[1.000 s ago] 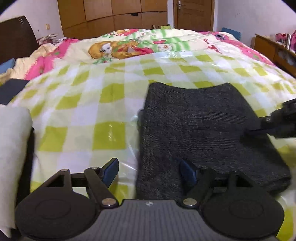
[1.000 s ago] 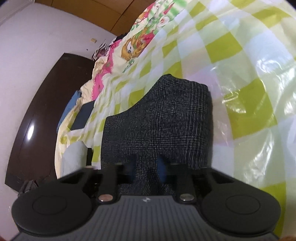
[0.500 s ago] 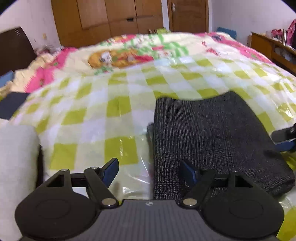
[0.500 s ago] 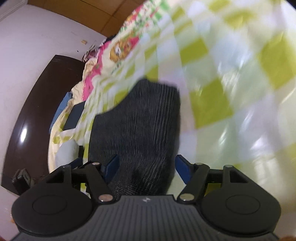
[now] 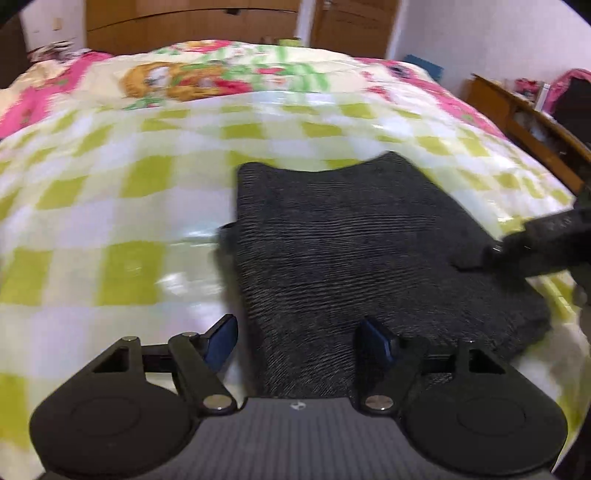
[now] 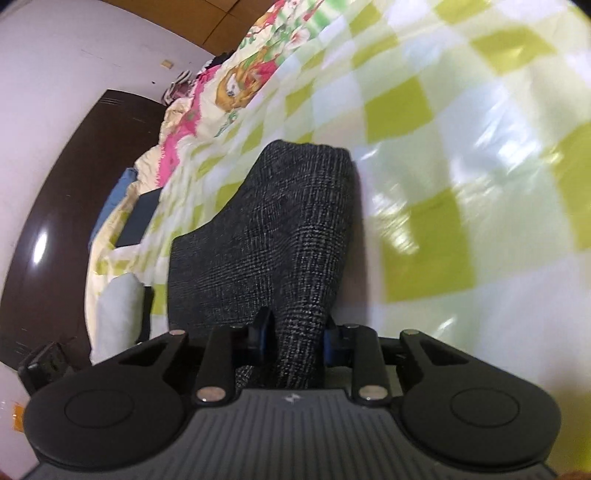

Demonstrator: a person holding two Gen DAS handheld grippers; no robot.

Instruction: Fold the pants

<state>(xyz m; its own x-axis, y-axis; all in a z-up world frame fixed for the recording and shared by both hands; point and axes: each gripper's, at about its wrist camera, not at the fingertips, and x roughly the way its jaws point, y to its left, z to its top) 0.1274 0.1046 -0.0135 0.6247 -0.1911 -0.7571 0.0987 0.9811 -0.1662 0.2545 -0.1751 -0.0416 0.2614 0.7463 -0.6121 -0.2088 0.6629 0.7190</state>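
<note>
Dark grey folded pants (image 5: pixel 351 240) lie on the green-and-white checked sheet (image 5: pixel 110 221) of a bed. My left gripper (image 5: pixel 299 339) is open at the pants' near edge, with the left corner of the cloth between its blue fingers, untouched. In the right wrist view the pants (image 6: pixel 280 221) stretch away from my right gripper (image 6: pixel 295 336). Its jaws are closing, and a bunched fold of the cloth is squeezed between the blue pads (image 6: pixel 260 334). The left wrist view shows the right gripper (image 5: pixel 469 264) as a black blurred shape resting on the pants' right edge.
A cartoon-print quilt (image 5: pixel 192 77) covers the far half of the bed. A wooden side unit (image 5: pixel 517 122) stands to the right, wardrobes (image 5: pixel 184 14) behind. A dark headboard (image 6: pixel 55 240), a white bundle (image 6: pixel 118 314) and a dark folded item (image 6: pixel 136 221) lie left.
The right gripper opened wide, then narrowed onto a fold at the pants' edge. The left gripper shifted so the pants' near corner sits between its open fingers.
</note>
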